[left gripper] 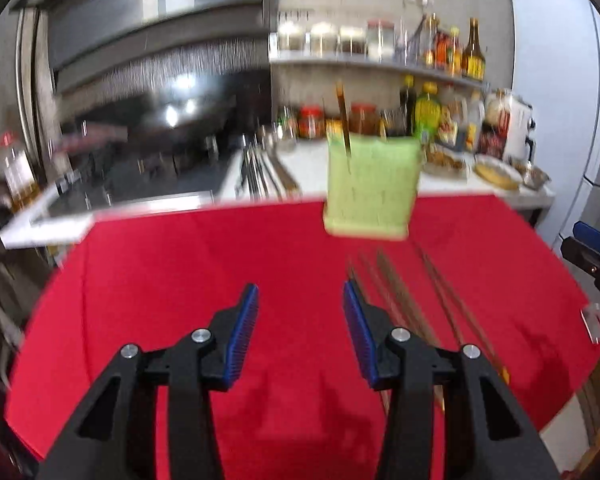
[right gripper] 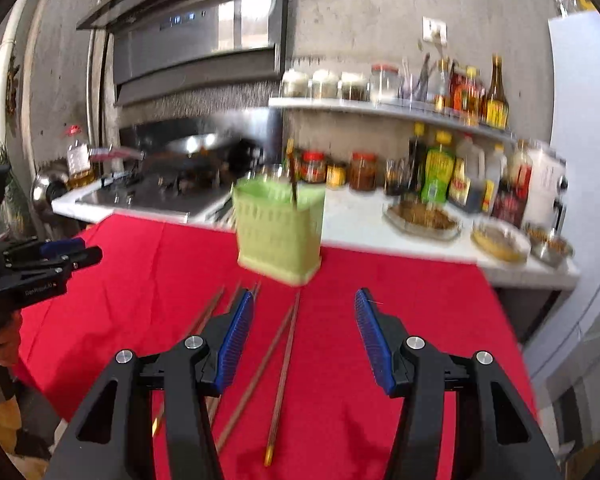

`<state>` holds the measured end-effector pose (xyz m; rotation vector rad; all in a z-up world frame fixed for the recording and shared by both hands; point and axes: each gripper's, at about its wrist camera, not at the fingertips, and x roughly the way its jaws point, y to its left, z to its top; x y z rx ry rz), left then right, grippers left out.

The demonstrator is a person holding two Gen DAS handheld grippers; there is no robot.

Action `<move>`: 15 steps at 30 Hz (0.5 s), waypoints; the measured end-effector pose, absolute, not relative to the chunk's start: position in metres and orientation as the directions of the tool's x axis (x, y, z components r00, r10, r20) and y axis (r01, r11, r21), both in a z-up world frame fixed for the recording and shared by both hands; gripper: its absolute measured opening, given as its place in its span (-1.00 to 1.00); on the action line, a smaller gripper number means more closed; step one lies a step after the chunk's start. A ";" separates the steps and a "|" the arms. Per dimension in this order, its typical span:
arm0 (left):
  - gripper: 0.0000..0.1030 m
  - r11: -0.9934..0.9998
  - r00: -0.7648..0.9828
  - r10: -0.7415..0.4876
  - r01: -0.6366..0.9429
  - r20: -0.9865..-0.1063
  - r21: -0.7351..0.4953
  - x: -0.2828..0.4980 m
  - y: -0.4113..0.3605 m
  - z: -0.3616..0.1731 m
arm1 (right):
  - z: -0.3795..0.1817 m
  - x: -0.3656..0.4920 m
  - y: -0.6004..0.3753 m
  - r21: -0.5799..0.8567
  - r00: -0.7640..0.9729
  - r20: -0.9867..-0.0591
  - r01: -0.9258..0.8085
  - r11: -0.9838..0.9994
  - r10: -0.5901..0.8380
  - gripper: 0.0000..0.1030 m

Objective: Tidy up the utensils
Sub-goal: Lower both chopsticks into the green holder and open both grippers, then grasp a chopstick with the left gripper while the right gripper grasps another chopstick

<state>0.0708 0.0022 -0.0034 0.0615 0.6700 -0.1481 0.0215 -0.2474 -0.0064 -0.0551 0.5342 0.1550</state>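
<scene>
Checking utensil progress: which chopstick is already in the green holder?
The lone dark chopstick standing upright in the green holder. The other chopsticks lie flat on the red cloth in front of it.

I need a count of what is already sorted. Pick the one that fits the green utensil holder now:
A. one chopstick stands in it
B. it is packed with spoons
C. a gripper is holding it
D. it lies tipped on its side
A: the green utensil holder stands upright on the red cloth with one chopstick sticking out of it, the other chopsticks lie on the cloth.

A red-clothed table (right gripper: 400, 300) bears a green holder (right gripper: 280, 232) and loose chopsticks (right gripper: 284, 356).
</scene>
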 end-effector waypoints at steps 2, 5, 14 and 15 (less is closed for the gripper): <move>-0.16 0.989 0.747 -0.116 0.150 -0.654 -0.004 0.061 0.003 -0.024 | -0.025 0.012 -0.247 -0.005 0.832 -0.539 -0.160 0.987 0.132 0.06; -0.16 0.987 0.703 -0.125 0.162 -0.700 -0.014 0.048 0.002 -0.049 | -0.045 0.000 -0.247 -0.003 0.812 -0.570 -0.151 0.989 0.122 0.06; -0.16 0.967 0.621 -0.197 0.250 -0.758 -0.047 0.027 -0.010 -0.081 | -0.083 0.000 -0.246 0.047 0.751 -0.643 -0.155 0.987 0.148 0.03; -0.16 0.962 0.613 -0.216 0.266 -0.760 -0.059 0.027 -0.013 -0.083 | -0.085 0.002 -0.245 0.050 0.749 -0.645 -0.156 0.986 0.151 -0.01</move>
